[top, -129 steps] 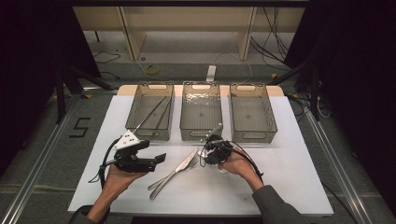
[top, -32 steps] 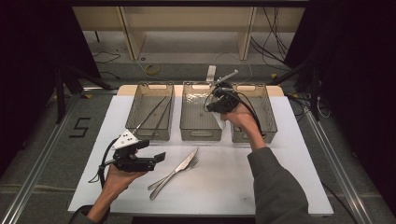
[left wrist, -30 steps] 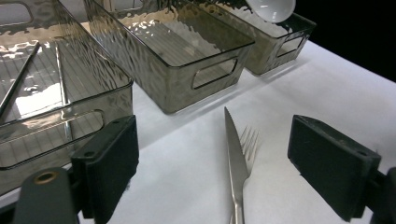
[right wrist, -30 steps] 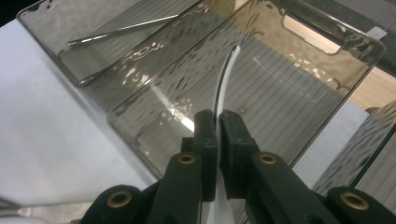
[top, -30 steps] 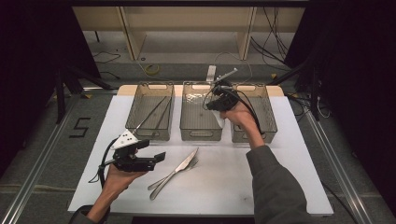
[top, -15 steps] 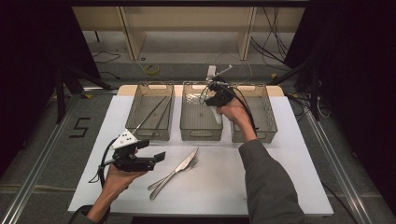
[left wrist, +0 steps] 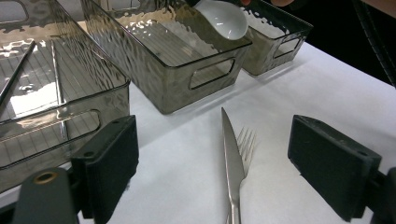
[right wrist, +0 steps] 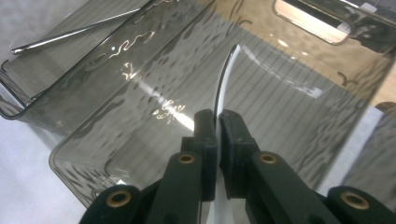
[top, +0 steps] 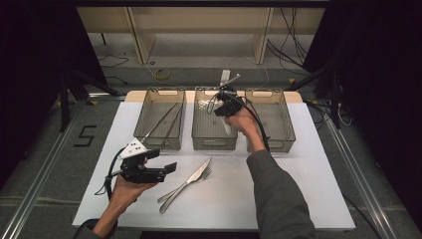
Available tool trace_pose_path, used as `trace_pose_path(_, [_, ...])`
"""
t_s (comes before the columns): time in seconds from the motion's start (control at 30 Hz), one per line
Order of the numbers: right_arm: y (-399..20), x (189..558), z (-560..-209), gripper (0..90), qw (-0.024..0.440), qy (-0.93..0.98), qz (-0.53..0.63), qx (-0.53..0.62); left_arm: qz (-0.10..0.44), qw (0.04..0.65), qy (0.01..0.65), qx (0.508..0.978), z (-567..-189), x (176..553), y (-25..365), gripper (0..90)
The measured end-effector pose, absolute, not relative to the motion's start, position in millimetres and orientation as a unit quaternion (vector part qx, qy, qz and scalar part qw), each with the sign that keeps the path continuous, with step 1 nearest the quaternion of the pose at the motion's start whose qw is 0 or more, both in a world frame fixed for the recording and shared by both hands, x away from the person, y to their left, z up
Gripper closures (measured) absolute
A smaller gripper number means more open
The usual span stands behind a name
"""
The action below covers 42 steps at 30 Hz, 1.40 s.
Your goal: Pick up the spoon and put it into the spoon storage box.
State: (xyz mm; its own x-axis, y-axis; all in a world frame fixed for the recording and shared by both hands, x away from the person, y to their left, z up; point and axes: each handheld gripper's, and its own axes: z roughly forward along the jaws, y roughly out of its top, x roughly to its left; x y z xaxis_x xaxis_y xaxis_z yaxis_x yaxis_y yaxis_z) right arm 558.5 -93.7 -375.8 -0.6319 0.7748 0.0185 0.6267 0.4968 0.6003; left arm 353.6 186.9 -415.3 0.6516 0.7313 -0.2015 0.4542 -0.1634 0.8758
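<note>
White table (top: 308,164), three bins (top: 213,124), knife (top: 191,177), fork (top: 185,190)

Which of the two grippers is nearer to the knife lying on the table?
The left gripper. It hovers just left of the knife, jaws open toward it. The right gripper is farther back, over the middle bin, shut on a white spoon.

A white worktop (top: 308,189) carries three smoky clear bins in a row at its far side. The left bin (top: 160,118) holds two thin metal rods lying slantwise. The right bin (top: 272,119) stands just beside the middle one. Nearer the front edge, a knife (top: 191,178) and a fork (top: 185,190) lie side by side, touching, slanted. A "5" (top: 84,135) marks the floor at left.
</note>
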Motion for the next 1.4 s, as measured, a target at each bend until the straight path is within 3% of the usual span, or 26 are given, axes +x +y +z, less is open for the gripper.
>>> trace_pose_path(0.27, [-88, 561, -383, 83.9, 0.119, 0.856, 0.288, 0.412, 0.133, 0.512, 0.396, 0.750, -416, 354, 187, 15.6])
trace_pose_path(0.63, [-94, 551, -370, 53.6, 0.115, 0.855, 0.299, 0.407, 0.127, 0.507, 0.397, 0.755, -417, 354, 186, 15.4])
trace_pose_path(0.87, [-101, 530, -356, 41.6, 0.108, 0.859, 0.313, 0.390, 0.123, 0.504, 0.396, 0.758, -417, 355, 185, 15.4])
trace_pose_path(1.4, [-141, 447, -376, 35.3, 0.099, 0.860, 0.360, 0.347, 0.115, 0.490, 0.393, 0.770, -419, 354, 180, 15.4])
